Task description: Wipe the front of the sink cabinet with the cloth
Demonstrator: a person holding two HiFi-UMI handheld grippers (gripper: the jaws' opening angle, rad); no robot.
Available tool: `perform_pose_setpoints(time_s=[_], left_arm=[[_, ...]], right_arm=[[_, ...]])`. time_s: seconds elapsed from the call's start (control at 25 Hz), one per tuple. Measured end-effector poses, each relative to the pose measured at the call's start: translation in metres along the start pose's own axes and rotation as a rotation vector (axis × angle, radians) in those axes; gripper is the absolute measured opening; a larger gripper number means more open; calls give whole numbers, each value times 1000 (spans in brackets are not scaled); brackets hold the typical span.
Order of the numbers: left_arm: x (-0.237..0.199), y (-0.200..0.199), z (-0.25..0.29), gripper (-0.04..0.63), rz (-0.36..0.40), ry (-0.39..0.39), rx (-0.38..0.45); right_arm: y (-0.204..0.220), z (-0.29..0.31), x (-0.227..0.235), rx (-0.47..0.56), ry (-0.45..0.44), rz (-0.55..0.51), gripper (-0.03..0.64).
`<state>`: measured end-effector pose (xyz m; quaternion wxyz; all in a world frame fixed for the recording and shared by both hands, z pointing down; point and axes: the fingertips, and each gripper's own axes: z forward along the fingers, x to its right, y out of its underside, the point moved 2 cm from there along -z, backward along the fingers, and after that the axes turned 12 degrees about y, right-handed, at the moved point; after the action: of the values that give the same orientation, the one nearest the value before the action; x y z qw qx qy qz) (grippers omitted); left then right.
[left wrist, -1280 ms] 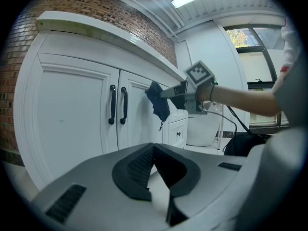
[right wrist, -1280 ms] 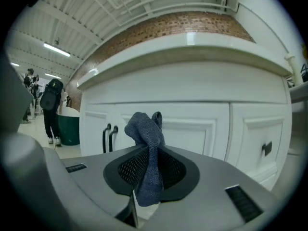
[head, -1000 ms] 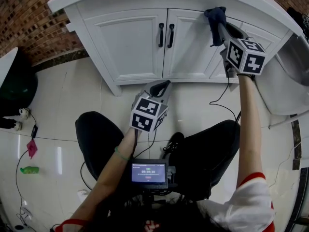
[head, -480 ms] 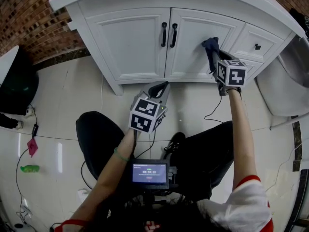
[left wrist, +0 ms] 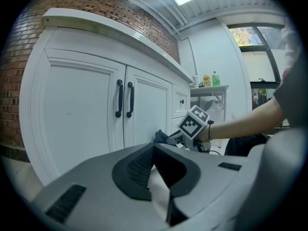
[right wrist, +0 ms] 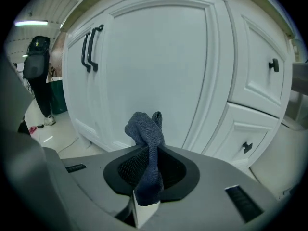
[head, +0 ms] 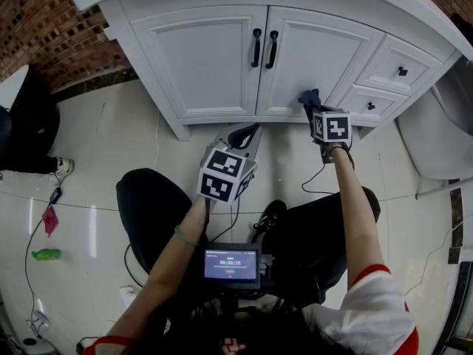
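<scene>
The white sink cabinet (head: 222,58) has two doors with black handles (head: 264,48) and small drawers (head: 399,65) at the right. My right gripper (head: 310,100) is shut on a dark blue cloth (right wrist: 147,134), whose bunched end (head: 308,97) sits low against the right door (right wrist: 159,71), near its bottom rail. My left gripper (head: 246,134) hangs back from the cabinet above the floor, jaws closed with nothing between them; in the left gripper view it points at the doors (left wrist: 96,114), with the right gripper (left wrist: 192,126) ahead.
A cream tiled floor (head: 111,146) runs in front of the cabinet. A brick wall (head: 44,35) stands at the left. A person in black (right wrist: 41,81) stands far off at the left. Small coloured items (head: 46,239) lie on the floor at the left.
My right gripper has dragged the cloth from the cabinet's top edge down the right door to near its bottom. The left gripper has stayed in place.
</scene>
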<state>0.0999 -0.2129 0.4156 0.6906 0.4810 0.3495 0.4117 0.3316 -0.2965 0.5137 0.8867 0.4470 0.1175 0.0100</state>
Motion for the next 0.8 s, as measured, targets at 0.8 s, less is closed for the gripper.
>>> perform_pose_setpoints(time_s=[0.8], left_arm=[[-8, 6, 0, 20, -6, -15, -1]], right_arm=[[13, 1, -1, -33, -39, 8, 63]])
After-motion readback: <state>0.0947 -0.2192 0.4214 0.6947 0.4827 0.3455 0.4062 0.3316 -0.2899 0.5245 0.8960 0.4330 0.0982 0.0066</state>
